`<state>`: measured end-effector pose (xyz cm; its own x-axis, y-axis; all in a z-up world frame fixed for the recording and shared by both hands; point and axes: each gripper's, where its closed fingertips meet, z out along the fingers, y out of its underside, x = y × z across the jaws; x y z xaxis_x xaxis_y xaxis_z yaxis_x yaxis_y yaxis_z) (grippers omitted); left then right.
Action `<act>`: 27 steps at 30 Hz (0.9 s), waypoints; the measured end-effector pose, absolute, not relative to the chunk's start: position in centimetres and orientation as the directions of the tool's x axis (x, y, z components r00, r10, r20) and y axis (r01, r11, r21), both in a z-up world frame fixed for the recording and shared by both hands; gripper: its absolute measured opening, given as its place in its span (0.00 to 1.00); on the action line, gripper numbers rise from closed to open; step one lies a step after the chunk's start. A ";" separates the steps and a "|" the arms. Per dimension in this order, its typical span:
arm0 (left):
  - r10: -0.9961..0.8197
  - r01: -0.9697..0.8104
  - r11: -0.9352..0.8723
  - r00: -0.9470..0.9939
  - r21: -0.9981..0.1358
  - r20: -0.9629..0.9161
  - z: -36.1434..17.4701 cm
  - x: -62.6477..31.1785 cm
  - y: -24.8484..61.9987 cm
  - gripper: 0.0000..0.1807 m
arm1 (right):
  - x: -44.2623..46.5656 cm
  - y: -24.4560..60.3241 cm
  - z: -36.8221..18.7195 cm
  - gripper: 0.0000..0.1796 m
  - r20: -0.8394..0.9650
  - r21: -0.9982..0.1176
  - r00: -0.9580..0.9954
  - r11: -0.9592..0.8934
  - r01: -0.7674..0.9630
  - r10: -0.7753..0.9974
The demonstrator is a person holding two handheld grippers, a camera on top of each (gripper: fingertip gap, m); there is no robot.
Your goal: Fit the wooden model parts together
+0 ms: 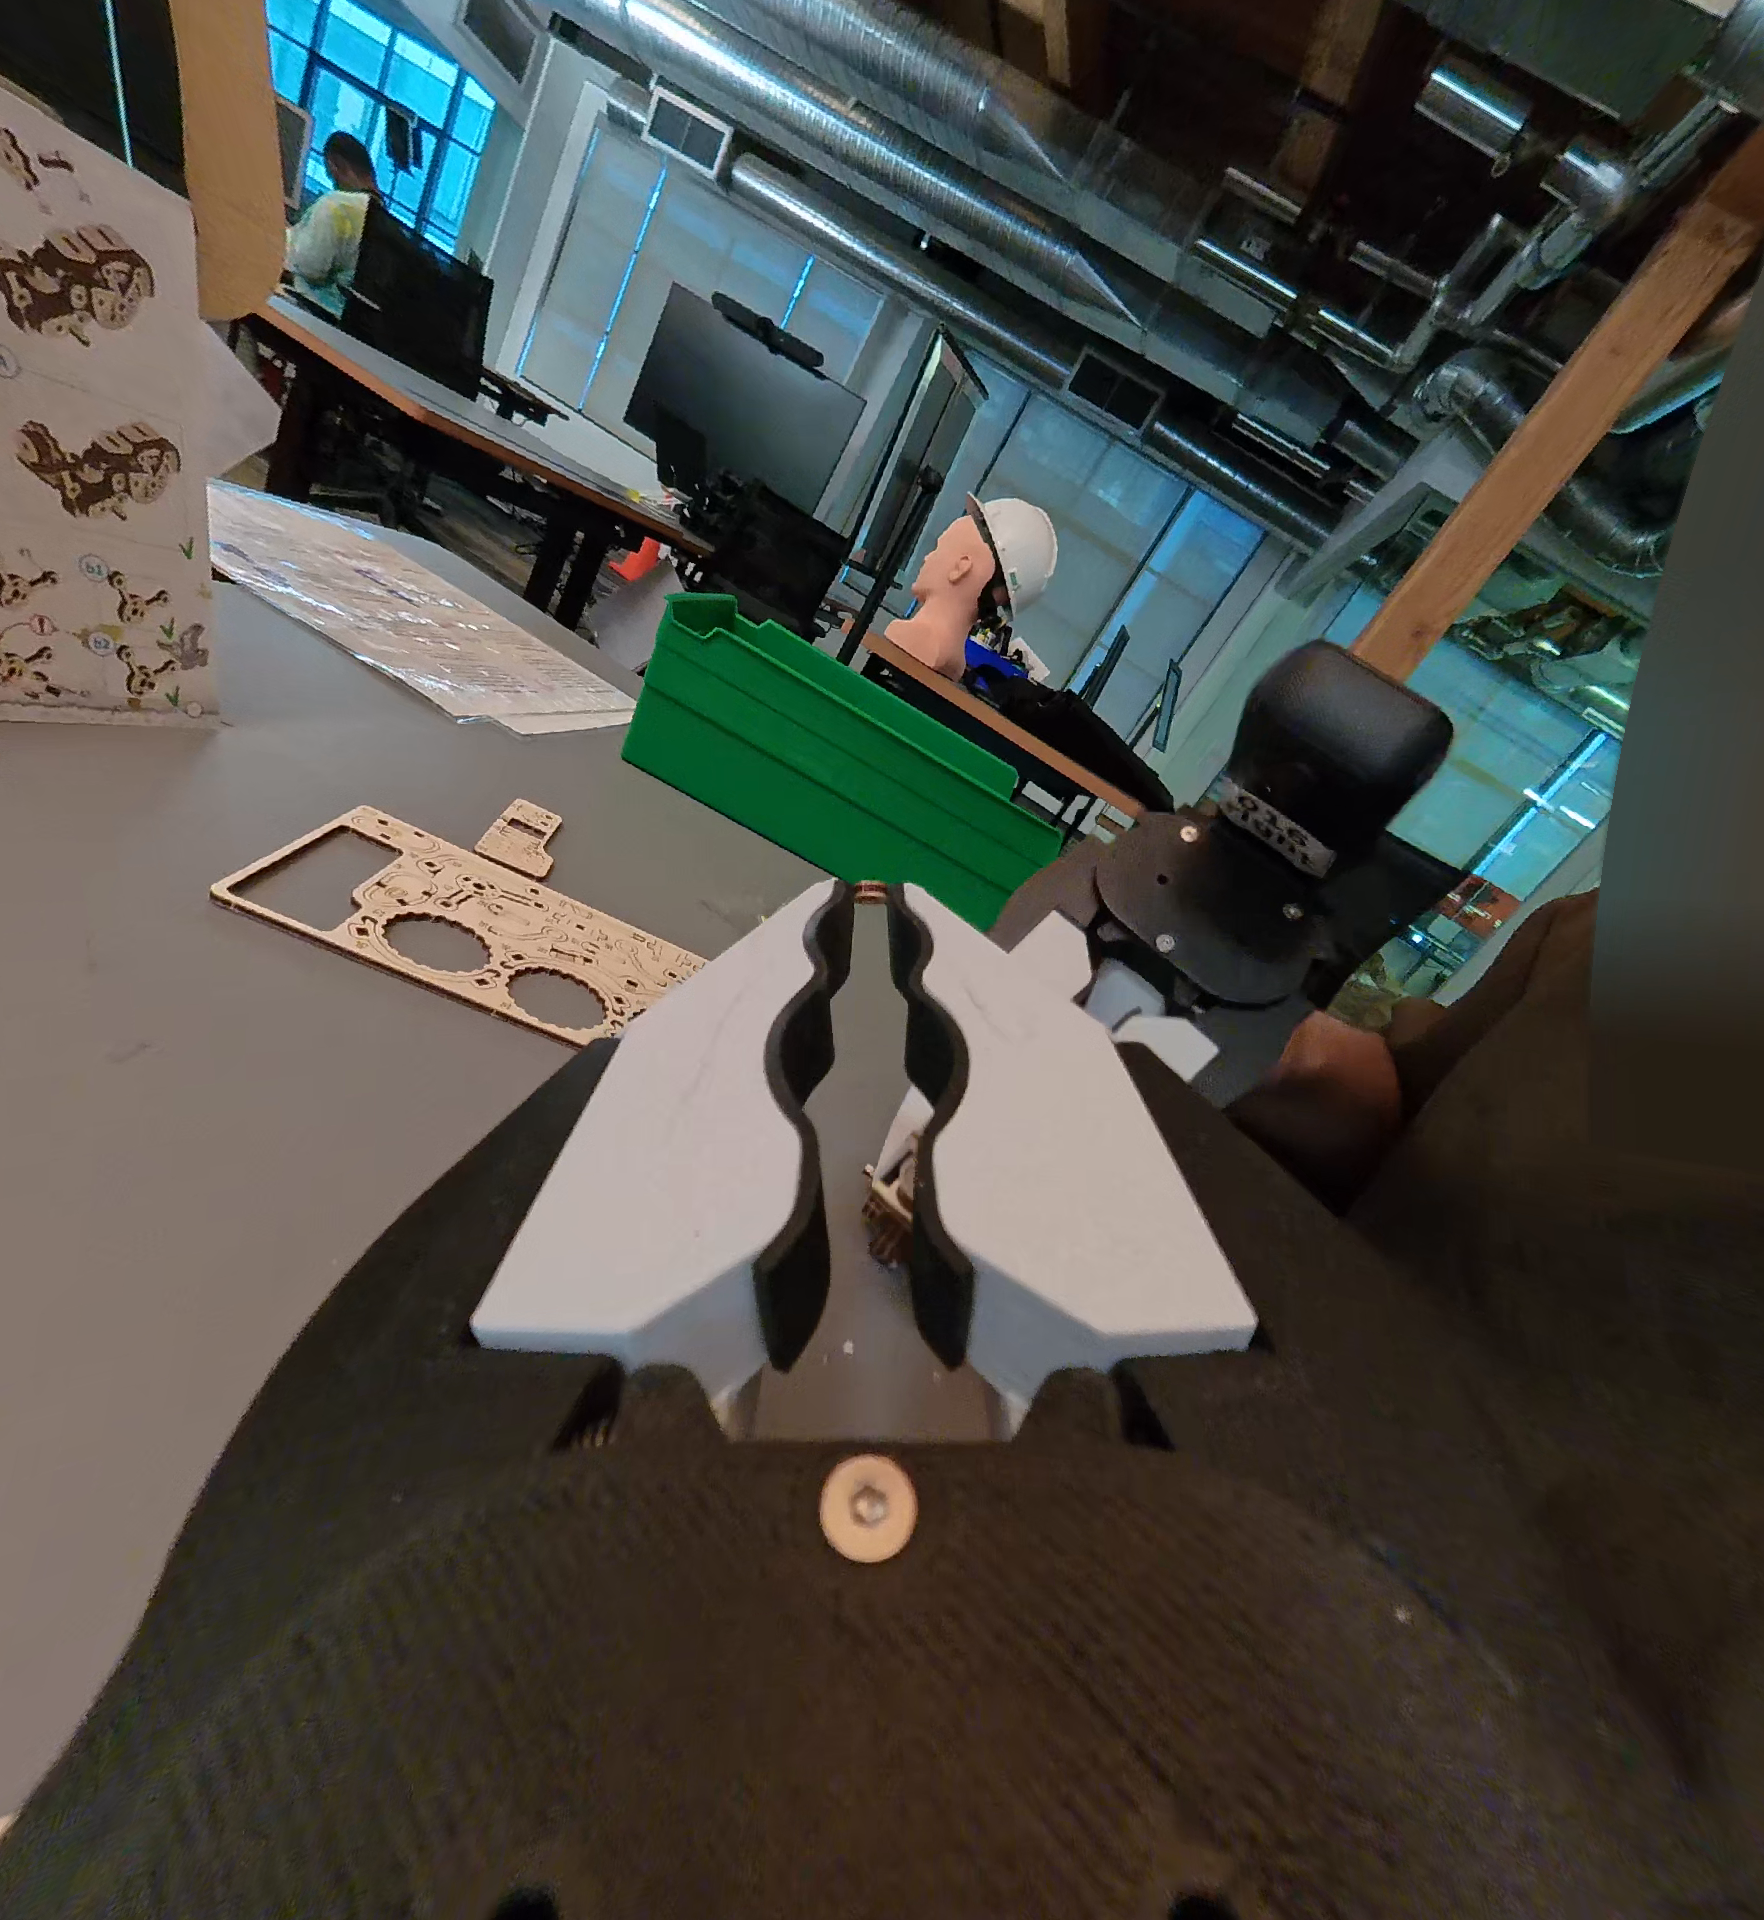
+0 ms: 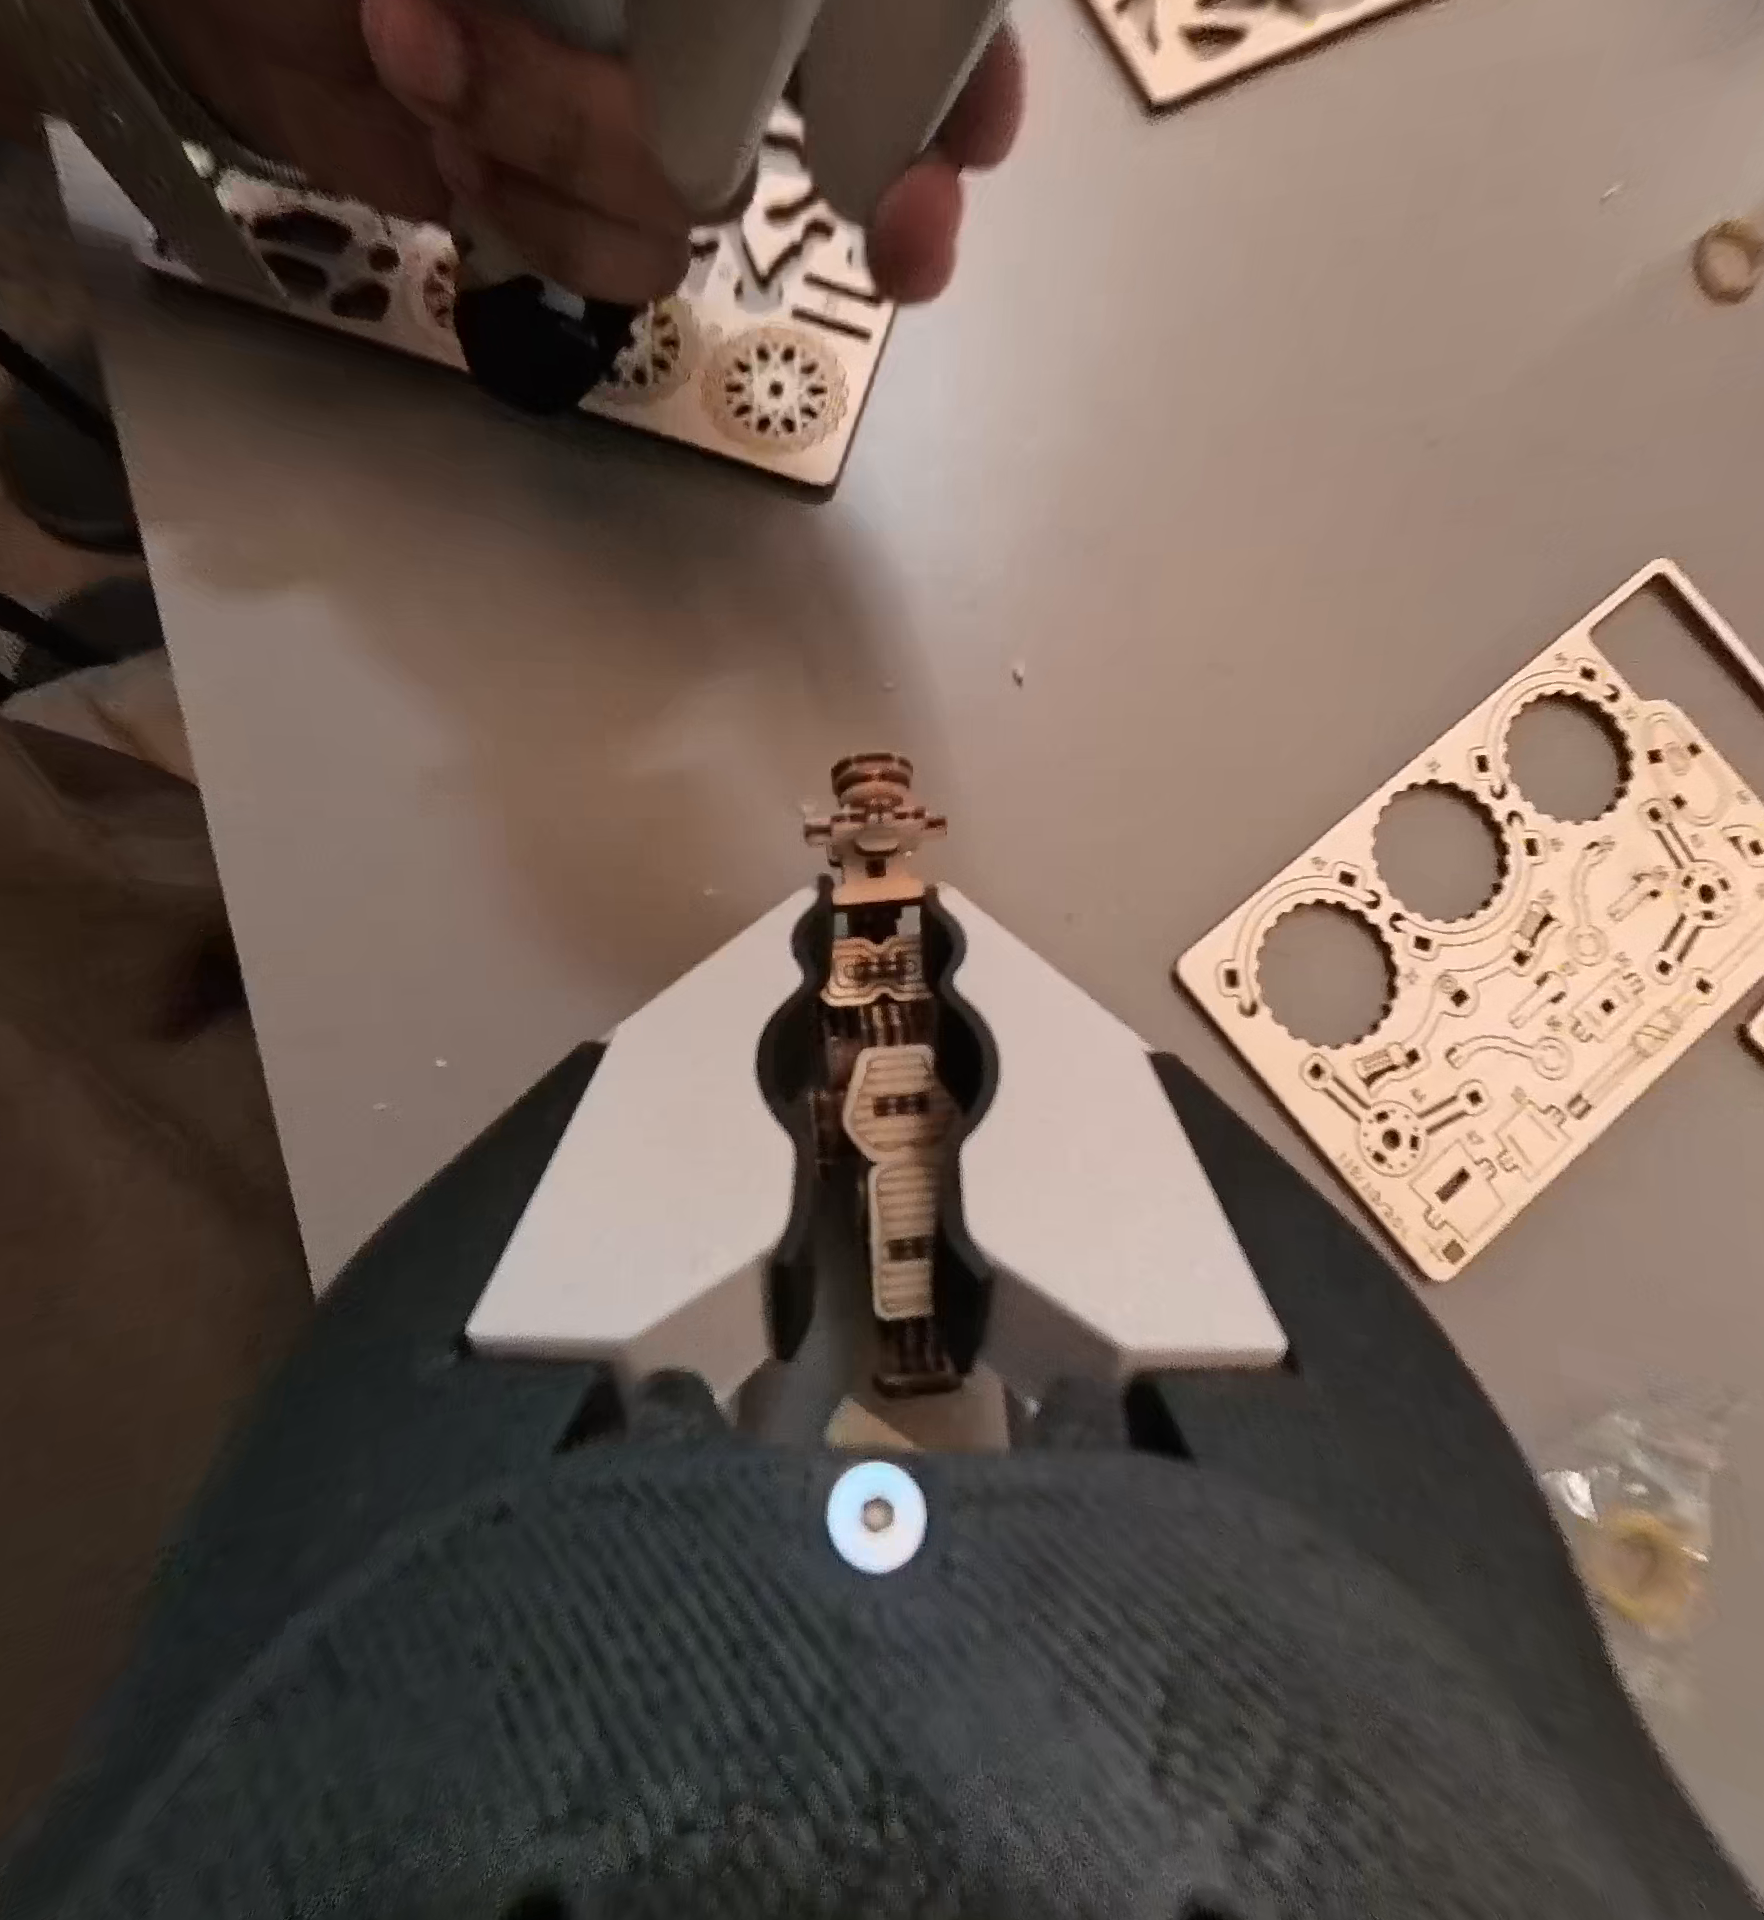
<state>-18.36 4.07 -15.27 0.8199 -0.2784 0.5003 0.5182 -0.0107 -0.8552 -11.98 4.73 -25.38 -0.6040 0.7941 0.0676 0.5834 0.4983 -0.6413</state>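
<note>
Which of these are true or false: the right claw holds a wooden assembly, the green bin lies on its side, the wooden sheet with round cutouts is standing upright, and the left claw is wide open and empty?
1. The right claw holds a wooden assembly. True.
2. The green bin lies on its side. False: it stands upright on the grey table.
3. The wooden sheet with round cutouts stands upright. False: it lies flat on the table.
4. The left claw is wide open and empty. False: its tips pinch a small wooden piece.
</note>
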 end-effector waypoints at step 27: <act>-0.443 0.364 0.092 0.849 -0.927 0.289 -12.5 -12.3 3.6 0.02 | -12.4 3.7 -13.6 0.08 -0.270 -0.963 -0.723 -0.180 0.202 0.636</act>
<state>-12.27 3.58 -12.48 0.8485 -0.4435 0.2887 0.3636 0.0922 -0.9270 -12.44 3.67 -13.64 -0.7229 0.6359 -0.2705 0.2019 -0.1800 -0.9627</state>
